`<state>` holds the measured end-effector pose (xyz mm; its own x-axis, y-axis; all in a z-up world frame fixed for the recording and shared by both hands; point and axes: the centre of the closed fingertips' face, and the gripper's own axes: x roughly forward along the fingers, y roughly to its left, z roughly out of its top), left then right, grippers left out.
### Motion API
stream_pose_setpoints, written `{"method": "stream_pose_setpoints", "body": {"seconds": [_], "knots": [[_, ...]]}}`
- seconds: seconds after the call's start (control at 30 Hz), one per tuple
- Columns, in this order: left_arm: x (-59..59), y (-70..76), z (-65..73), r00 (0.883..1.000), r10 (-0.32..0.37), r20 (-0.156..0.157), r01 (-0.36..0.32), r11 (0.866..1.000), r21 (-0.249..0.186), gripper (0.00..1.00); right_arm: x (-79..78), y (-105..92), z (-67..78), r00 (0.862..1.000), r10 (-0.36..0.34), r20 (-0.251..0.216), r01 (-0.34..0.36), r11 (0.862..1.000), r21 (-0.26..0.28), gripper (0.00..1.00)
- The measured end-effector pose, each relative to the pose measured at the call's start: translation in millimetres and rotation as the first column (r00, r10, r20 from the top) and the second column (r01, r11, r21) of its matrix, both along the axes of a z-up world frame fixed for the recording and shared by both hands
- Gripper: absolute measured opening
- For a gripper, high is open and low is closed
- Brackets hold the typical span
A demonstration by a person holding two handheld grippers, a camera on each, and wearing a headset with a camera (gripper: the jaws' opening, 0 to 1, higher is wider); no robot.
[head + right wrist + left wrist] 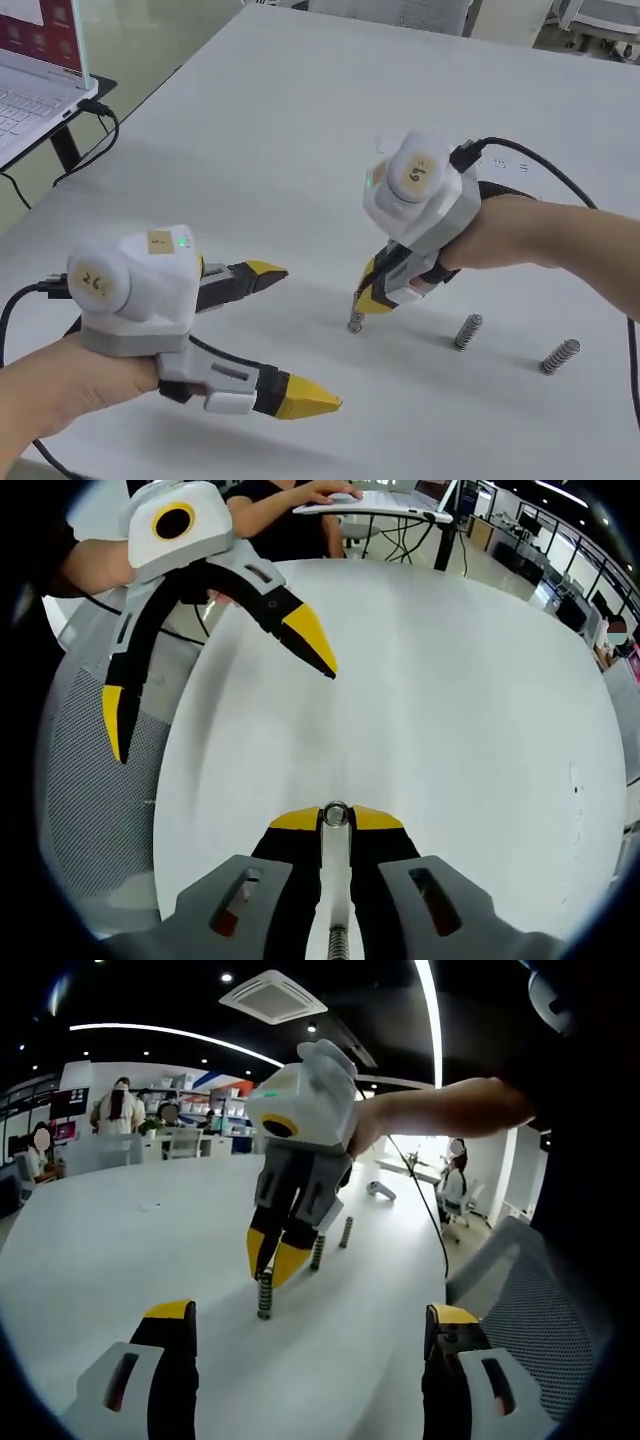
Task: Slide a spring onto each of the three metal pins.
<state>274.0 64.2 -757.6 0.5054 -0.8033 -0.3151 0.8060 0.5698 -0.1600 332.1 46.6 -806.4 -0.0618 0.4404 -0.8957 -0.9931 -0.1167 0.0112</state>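
Note:
Three small grey coil springs stand upright on the white table (300, 120). My right gripper (362, 303) points down at the leftmost spring (355, 322) and is shut on its top. The left gripper view shows this spring (265, 1295) under the right gripper (272, 1265). In the right gripper view the spring's ring-shaped top (335, 813) sits between the closed yellow tips of the right gripper (335, 822). The other two springs (467, 332) (560, 356) stand free to the right. My left gripper (308, 337) hovers open and holds nothing. The pins inside the springs are hidden.
An open laptop (35, 60) sits on a side stand at the far left with cables (100, 120) hanging down. The right gripper's black cable (540, 165) runs across the table behind it. A mesh chair (540, 1310) stands beside the table.

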Motion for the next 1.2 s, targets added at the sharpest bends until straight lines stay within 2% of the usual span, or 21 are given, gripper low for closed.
{"method": "stream_pose_setpoints", "body": {"seconds": [0.53, 0.9, 1.07, 1.2], "knots": [[-0.6, 0.7, -1.2, 1.000, 0.000, -0.004, 0.000, 1.000, 0.002, 0.91, -0.8, -0.9, -10.3, 1.000, 0.021, 0.023, -0.021, 1.000, -0.005, 0.08], [-1.0, -0.9, -2.0, 1.000, -0.006, -0.007, 0.006, 1.000, 0.004, 0.91, -0.7, 0.7, -8.0, 0.997, 0.062, 0.050, -0.062, 0.998, 0.005, 0.08], [-1.1, -1.1, -1.9, 1.000, -0.006, -0.009, 0.006, 1.000, 0.005, 0.91, -0.5, 1.1, -7.9, 0.997, 0.059, 0.053, -0.060, 0.998, 0.012, 0.09], [-1.0, -1.5, -1.9, 1.000, -0.006, -0.011, 0.006, 1.000, 0.005, 0.90, -0.7, 1.4, -8.1, 0.996, 0.064, 0.055, -0.065, 0.998, 0.026, 0.12]]}}
